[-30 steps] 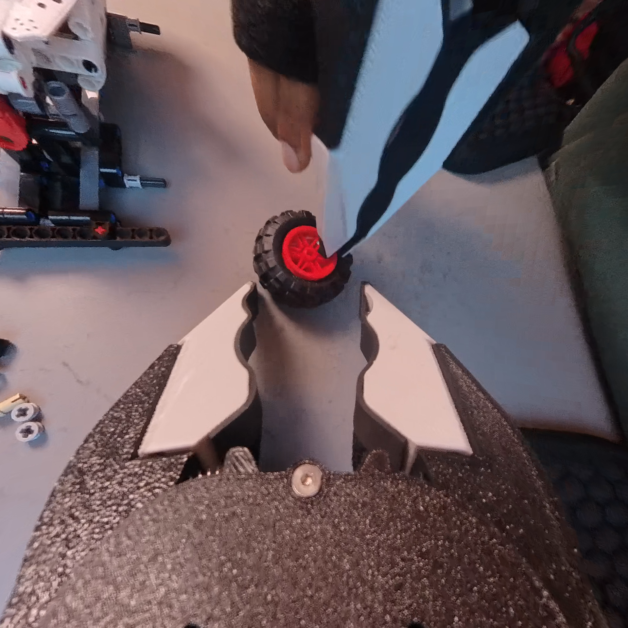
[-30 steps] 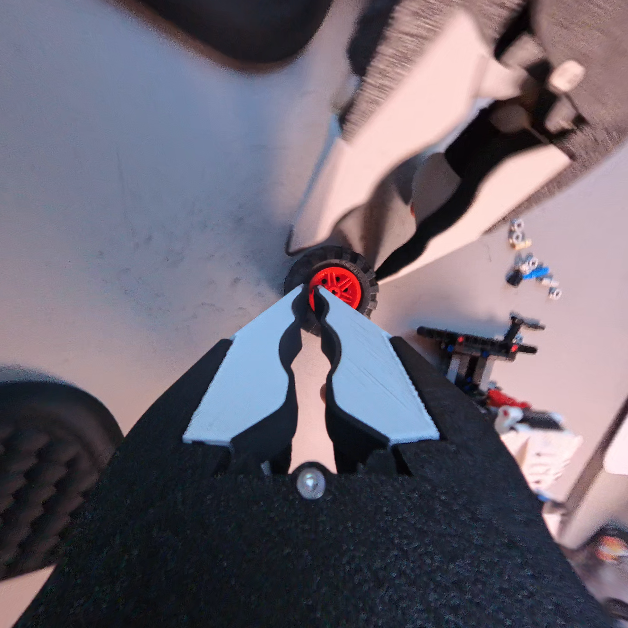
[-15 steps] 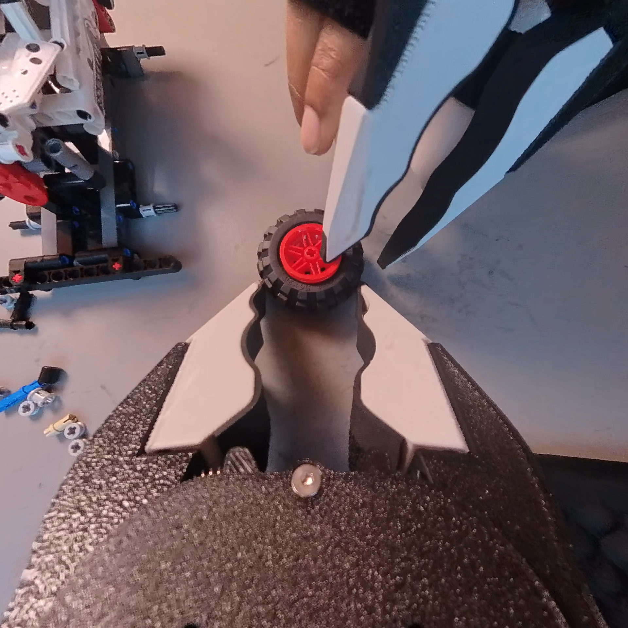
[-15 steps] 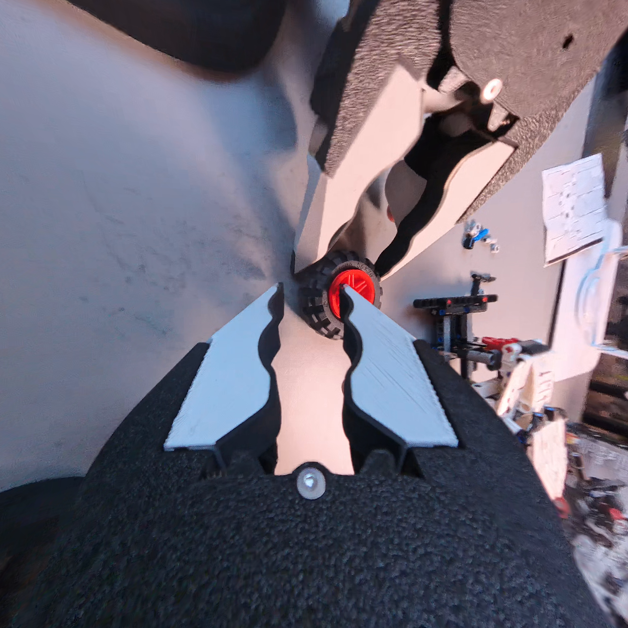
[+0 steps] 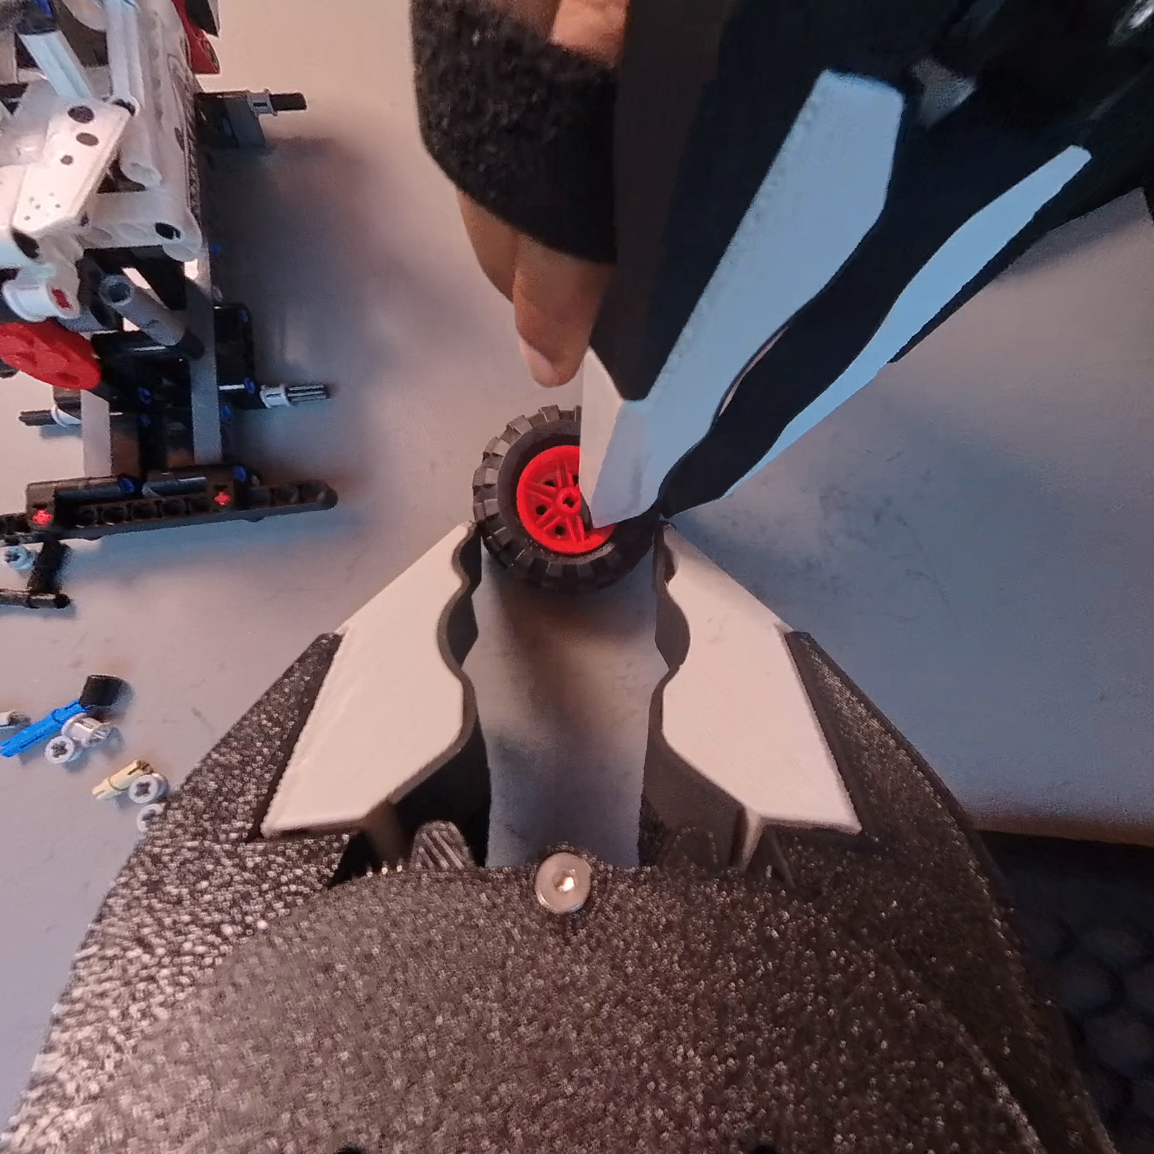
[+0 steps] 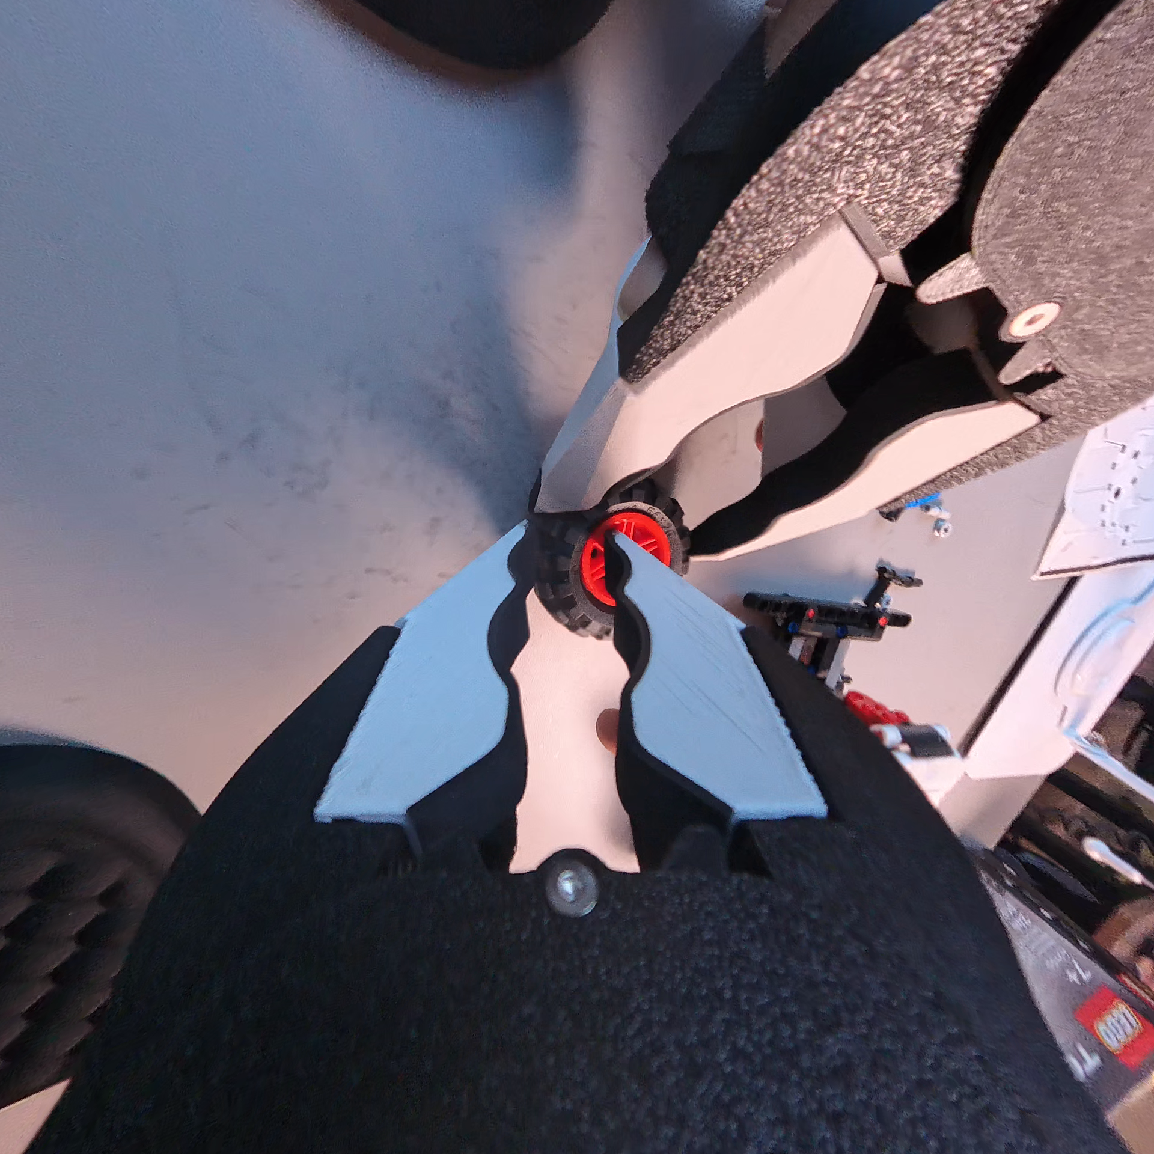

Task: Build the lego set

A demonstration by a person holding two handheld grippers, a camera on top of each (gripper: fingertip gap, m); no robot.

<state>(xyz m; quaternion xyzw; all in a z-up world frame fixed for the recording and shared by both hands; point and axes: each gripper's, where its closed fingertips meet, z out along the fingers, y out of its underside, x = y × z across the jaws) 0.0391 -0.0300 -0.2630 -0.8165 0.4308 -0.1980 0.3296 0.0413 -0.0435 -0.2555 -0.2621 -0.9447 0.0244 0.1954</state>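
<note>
Both grippers' jaws seemingly parted.

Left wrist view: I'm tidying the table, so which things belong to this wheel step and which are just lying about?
In use: red-rimmed wheel, left claw, right claw.
Lying about: part-built model, blue pin, tan pin.

Two things bear print, and I leave the wording unsaid: a dark box (image 6: 1086, 1024) with a red logo patch and pale numerals, low to the right of the right tool (image 6: 565, 540), and a printed white sheet (image 6: 1105, 493) farther right.
</note>
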